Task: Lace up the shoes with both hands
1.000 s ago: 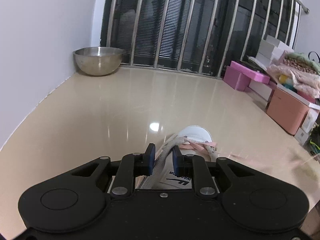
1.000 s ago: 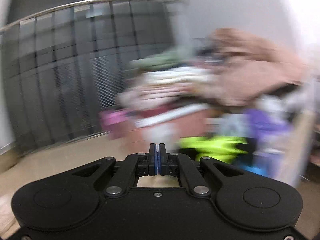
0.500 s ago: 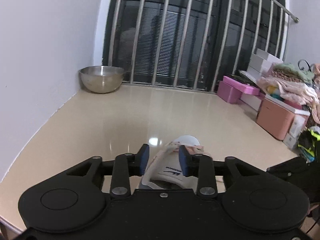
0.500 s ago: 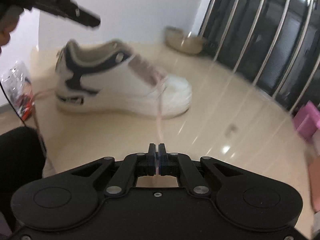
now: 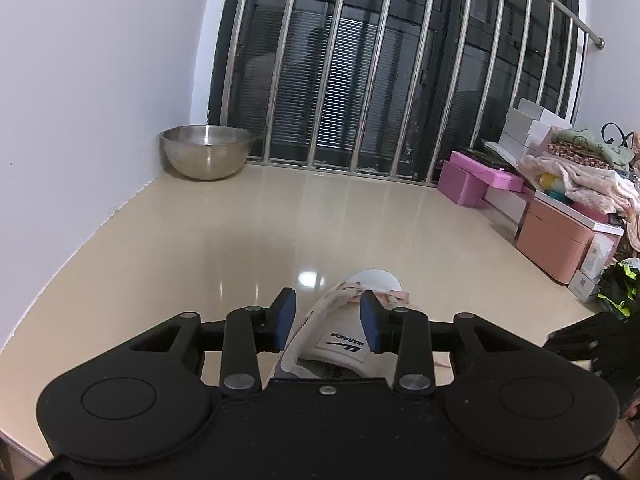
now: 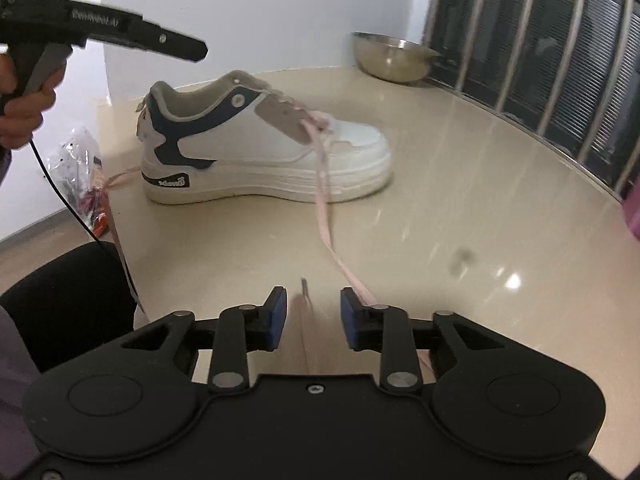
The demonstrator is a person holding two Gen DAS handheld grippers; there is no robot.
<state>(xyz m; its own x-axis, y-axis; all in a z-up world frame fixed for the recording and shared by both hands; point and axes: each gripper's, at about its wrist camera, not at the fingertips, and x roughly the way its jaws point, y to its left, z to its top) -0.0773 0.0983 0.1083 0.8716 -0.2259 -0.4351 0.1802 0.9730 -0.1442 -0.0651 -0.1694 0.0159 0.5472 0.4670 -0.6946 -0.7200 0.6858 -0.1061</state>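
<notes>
Shoe (image 6: 264, 140) on counter (image 6: 440, 200); pink lace (image 6: 325, 216) trails near. Right hand-held gripper (image 6: 313, 318) just opening, empty, lace released; left hand-held gripper (image 5: 327, 322) narrowly open above tongue, ready.

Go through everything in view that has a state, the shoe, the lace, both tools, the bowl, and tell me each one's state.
Shoe: upright on the table, only partly laced.
Pink lace: loose, one end trailing across the table toward the right tool, ungripped.
Left tool: open, above the shoe's tongue, pads clear of it.
Right tool: jaws have just been opening, nothing pinched; lace passes by its right pad.
Steel bowl: upright; contents not visible.
</notes>
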